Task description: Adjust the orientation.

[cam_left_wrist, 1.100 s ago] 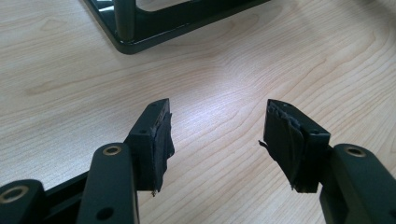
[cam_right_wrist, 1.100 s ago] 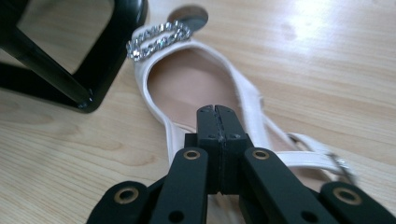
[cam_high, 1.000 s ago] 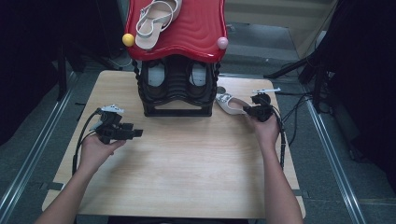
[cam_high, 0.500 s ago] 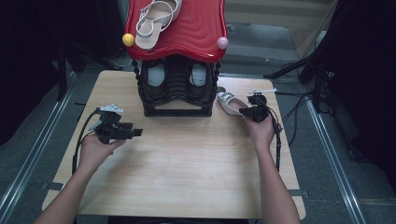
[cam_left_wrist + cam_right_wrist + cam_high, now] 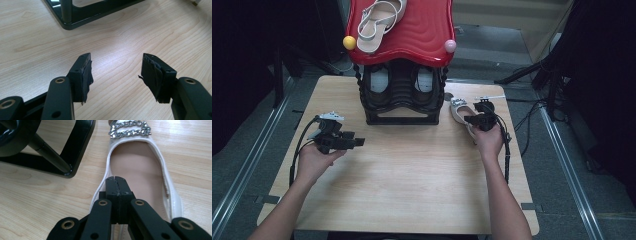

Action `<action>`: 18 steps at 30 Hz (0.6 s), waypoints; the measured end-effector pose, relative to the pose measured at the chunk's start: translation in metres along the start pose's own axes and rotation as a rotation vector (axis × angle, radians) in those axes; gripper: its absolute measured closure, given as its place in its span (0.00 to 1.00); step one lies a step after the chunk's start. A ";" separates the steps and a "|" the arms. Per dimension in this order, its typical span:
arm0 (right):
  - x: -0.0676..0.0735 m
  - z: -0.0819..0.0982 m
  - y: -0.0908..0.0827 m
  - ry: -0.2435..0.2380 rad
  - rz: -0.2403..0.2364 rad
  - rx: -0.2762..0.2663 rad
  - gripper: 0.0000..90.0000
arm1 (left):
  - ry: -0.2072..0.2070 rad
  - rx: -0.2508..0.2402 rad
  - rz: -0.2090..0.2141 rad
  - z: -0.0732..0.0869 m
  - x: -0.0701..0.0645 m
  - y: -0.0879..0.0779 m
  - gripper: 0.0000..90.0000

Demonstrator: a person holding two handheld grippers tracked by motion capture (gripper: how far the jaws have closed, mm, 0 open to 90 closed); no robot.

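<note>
Right at the heel of the shoe (image 5: 140, 167), the right gripper (image 5: 116, 180) has its jaws pressed fully together, pad against pad, with nothing visibly caught between them. In the right gripper view the closed tips sit over the shoe's near left rim, above the back of the insole; whether they touch the rim cannot be told. From the gripper outward, the shoe's long axis runs straight ahead: heel nearest, open insole next, jewelled buckle (image 5: 130, 128) at the far toe end. In the high view the right gripper (image 5: 479, 119) and the shoe (image 5: 460, 111) lie at the desk's (image 5: 412, 190) right side, just beside the black foot of the rack (image 5: 401, 95), with the shoe's toe pointing away from the person. A second shoe (image 5: 377, 22) lies on the rack's red top.

The left gripper (image 5: 343, 142) rests well apart on the opposite side of the desk, jaws wide and empty; in its own view the left gripper (image 5: 115, 72) looks across bare wood towards the rack's base (image 5: 75, 15).

Judgement: the right hand is much the nearer to the shoe, and its gripper is already aligned with the shoe's length. A grasp would probably call for the jaws to open and straddle the heel rim, one inside the shoe and one outside.
</note>
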State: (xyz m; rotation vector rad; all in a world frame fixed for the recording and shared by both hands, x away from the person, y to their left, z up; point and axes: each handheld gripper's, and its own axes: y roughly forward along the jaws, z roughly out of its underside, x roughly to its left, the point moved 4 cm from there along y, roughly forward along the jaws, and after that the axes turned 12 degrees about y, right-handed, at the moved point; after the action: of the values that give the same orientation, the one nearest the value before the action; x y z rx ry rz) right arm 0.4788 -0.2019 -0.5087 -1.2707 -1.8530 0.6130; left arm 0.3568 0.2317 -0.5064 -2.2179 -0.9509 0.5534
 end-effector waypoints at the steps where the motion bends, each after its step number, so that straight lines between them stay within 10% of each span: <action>1: -0.001 0.000 0.000 0.001 -0.001 -0.002 1.00 | 0.000 0.001 -0.001 0.000 0.000 0.000 0.47; 18: 0.007 -0.011 -0.023 -0.052 -0.096 -0.068 0.83 | 0.002 0.007 0.003 0.000 0.000 0.001 0.47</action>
State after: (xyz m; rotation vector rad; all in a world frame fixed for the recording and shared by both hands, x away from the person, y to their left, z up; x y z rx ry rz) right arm 0.4740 -0.2049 -0.4835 -1.2115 -1.9807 0.5397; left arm 0.3569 0.2311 -0.5074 -2.2137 -0.9429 0.5553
